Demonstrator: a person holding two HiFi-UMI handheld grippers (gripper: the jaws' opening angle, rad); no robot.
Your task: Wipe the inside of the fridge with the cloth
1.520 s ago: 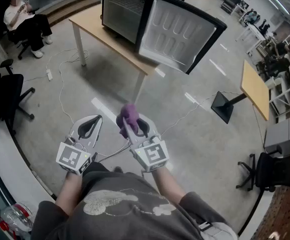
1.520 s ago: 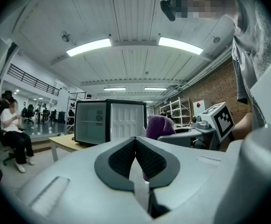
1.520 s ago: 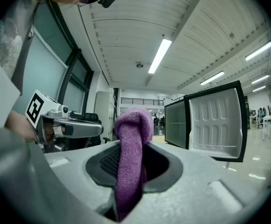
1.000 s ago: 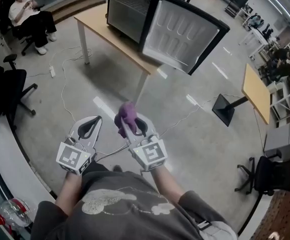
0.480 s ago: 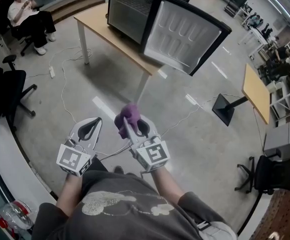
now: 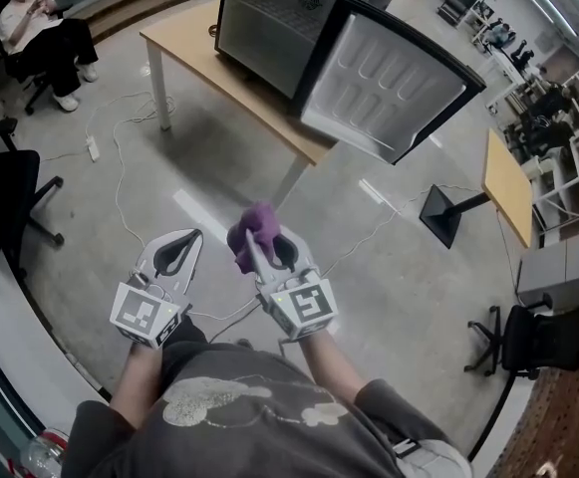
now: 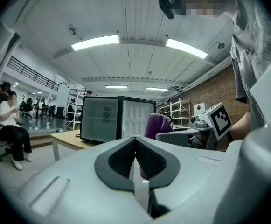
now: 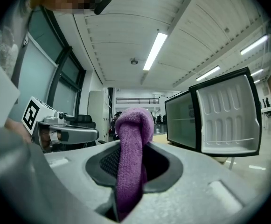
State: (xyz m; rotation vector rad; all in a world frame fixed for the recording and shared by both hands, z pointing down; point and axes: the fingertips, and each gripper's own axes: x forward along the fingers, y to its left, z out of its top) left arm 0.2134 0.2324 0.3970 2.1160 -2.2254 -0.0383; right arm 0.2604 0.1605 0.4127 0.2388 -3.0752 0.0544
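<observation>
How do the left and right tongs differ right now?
The right tongs are clamped on the purple cloth; the left tongs hold nothing. The left tongs close tip to tip; the right tongs are wedged apart by the cloth. Both point at the open fridge, well short of it.

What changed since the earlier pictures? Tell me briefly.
Nothing was grabbed or released. The fridge and table now sit slightly larger and further right in the head view, so the person has probably stepped closer. Unchanged: right hand-held gripper shut on the purple cloth, left hand-held gripper shut and empty, fridge door open.
</observation>
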